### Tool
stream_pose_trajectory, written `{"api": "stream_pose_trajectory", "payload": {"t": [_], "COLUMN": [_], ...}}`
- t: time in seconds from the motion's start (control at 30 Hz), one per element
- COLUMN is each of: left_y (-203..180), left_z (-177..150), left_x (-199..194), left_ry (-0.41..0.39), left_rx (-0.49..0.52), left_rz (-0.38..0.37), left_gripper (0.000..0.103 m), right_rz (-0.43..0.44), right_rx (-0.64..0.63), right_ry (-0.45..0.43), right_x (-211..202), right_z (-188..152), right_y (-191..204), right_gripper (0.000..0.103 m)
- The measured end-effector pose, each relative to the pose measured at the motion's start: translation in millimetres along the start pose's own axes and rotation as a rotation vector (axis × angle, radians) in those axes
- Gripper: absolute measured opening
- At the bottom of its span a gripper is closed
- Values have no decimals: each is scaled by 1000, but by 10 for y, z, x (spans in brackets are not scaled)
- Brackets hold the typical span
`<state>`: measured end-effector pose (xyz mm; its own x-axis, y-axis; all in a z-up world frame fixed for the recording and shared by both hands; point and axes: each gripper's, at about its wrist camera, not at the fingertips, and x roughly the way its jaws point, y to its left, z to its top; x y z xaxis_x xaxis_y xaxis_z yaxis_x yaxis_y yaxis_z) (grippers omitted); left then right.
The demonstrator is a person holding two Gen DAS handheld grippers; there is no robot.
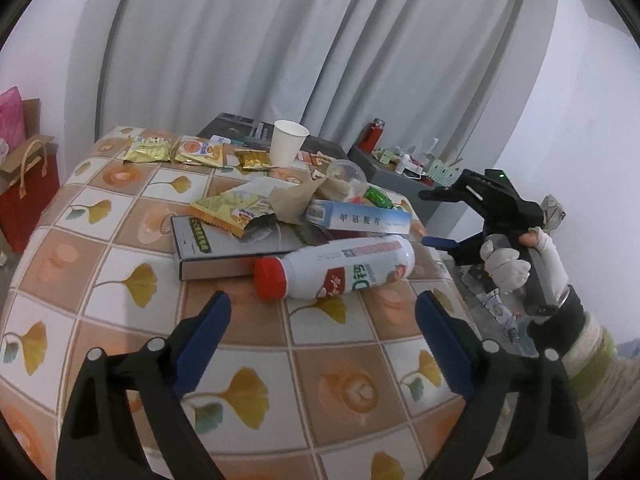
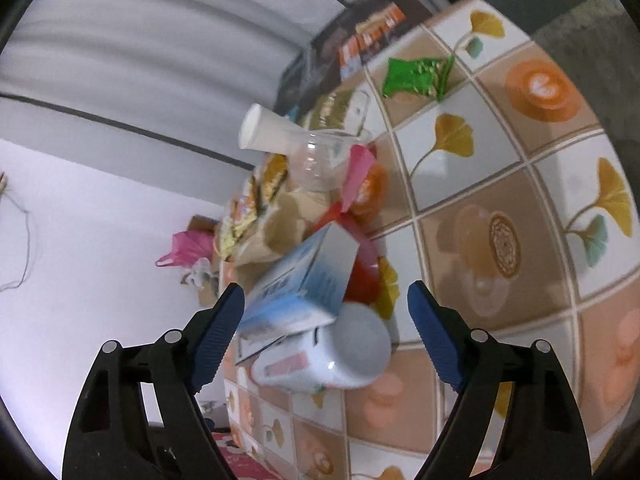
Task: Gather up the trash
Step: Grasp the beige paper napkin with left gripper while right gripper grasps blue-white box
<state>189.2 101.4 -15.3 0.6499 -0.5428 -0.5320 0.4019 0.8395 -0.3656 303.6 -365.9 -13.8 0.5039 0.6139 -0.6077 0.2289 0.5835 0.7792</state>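
A pile of trash lies on the tiled-pattern table. A white bottle with a red cap lies on its side at the pile's front; it shows base-on in the right wrist view. A blue-and-white box rests above it, also in the right wrist view. Snack wrappers, a brown paper bag, a paper cup and a clear plastic cup lie around. My left gripper is open just in front of the bottle. My right gripper is open, its jaws either side of the box and bottle base; it shows at the table's right edge.
A flat dark box lies under the pile. A green wrapper lies apart on the table. Red and pink bags stand at the left. A grey side table with small items stands behind, before grey curtains.
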Motion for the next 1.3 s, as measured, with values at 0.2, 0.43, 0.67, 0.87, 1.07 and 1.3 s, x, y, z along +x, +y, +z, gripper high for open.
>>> {"api": "stream_pose_trajectory", "payload": {"t": [0.2,0.43,0.67,0.87,1.07,1.3], "left_y": [44,123,153,205,161,213], "left_z": [164,379,865,1265,1353,1329], "left_x": [204,459,887,1491,1995,2343], "left_ry": [-9,11,59,201,349,460], "left_rx": [7,18,156,152,116,49], "left_rz": [-8,8,49,-70,-109,-50], "left_gripper": [81,66,56,56,54,22], "right_rz": [-5,17,55,79,108,120], "right_rx": [45,57,81,97,120,125], "right_ry": [62,151,229,275,336,374], "right_x": [207,418,524,622,729,851], "right_z": [122,212,276,364,409,479], "right_y": [-127,-222,-265,-292,-341,-358], "right_gripper": [80,76,71,69,67,56]}}
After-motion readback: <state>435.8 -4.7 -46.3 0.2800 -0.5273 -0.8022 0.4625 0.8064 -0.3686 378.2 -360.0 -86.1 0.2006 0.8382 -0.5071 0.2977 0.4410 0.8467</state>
